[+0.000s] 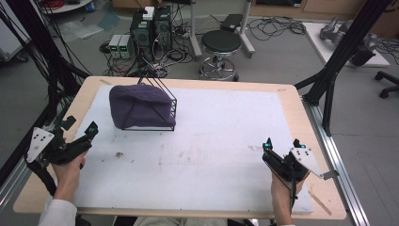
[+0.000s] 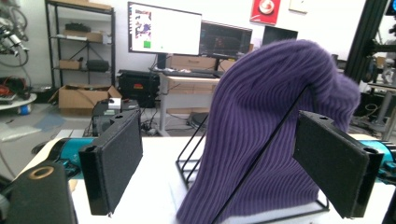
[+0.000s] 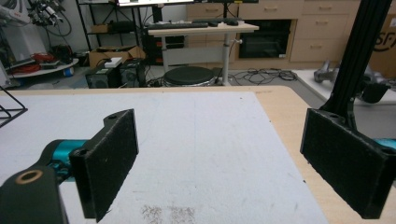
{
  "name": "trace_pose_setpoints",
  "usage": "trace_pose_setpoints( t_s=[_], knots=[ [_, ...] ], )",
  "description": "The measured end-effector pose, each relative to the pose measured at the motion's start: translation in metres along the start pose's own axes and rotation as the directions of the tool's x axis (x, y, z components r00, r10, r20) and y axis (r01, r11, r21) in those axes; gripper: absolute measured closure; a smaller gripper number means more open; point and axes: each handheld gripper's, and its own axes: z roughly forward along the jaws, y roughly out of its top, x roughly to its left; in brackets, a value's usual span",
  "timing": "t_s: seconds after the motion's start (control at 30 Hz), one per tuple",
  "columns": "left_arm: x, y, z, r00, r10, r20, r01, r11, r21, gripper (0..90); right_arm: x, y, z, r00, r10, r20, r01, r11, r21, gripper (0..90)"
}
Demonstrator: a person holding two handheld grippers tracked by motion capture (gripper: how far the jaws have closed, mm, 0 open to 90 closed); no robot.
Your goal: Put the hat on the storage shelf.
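Left gripper, at the near-left of the black wire rack: jaws stand wide apart, nothing between them. It rests low on the white foam mat, pointed at the rack from the left. In the left gripper view the purple ribbed knitted hat sits framed between the two black pads, near but not touching.

Purple hat: draped over the wire rack, which stands upright on the mat's far-left part. The knit hangs slack, fully covering the frame's left side; thin black rods cross its front face. The crown droops over the rack's top.

Right gripper, well to the right of the rack: jaws likewise apart and empty, over bare mat.

Judgement: the approach step is in hand; no grasp is made. The next move calls for the left gripper to advance and close on loose knit clear of the rods, lest the rack be dragged along.
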Motion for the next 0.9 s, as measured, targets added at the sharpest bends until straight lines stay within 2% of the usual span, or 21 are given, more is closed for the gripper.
trace_pose_setpoints(
  t_s=[0.2,0.4,0.5,0.6,0.73,0.9],
  knots=[
    [0.006,-0.018,-0.007,0.9998,0.0,-0.019,0.0,0.9992,0.04,16.6,0.0,-0.011,-0.001,1.0,-0.001,0.005,0.001,1.0,0.0,10.6],
    [0.004,-0.028,-0.014,0.9999,-0.012,-0.011,0.013,0.9952,0.097,16.5,-0.001,-0.016,-0.008,0.9998,-0.019,0.007,0.019,0.998,-0.056,10.6],
    [0.002,-0.029,-0.016,0.9997,-0.007,-0.021,0.01,0.9948,0.101,16.5,-0.003,-0.02,-0.011,0.9999,-0.01,0.008,0.011,0.998,-0.067,10.6],
    [0.0,-0.03,-0.019,0.9998,-0.014,-0.01,0.015,0.9952,0.096,16.5,-0.004,-0.022,-0.012,1.0,0.002,0.008,-0.001,0.998,-0.069,10.6],
    [-0.001,-0.03,-0.018,0.9999,-0.013,-0.004,0.014,0.9951,0.098,16.5,-0.004,-0.024,-0.01,0.9996,-0.019,0.021,0.02,0.999,-0.038,10.6],
    [0.0,-0.031,-0.018,0.9999,-0.015,-0.006,0.016,0.9944,0.104,16.5,-0.005,-0.025,-0.011,0.9993,-0.025,0.026,0.027,0.999,-0.045,10.6]
  ],
)
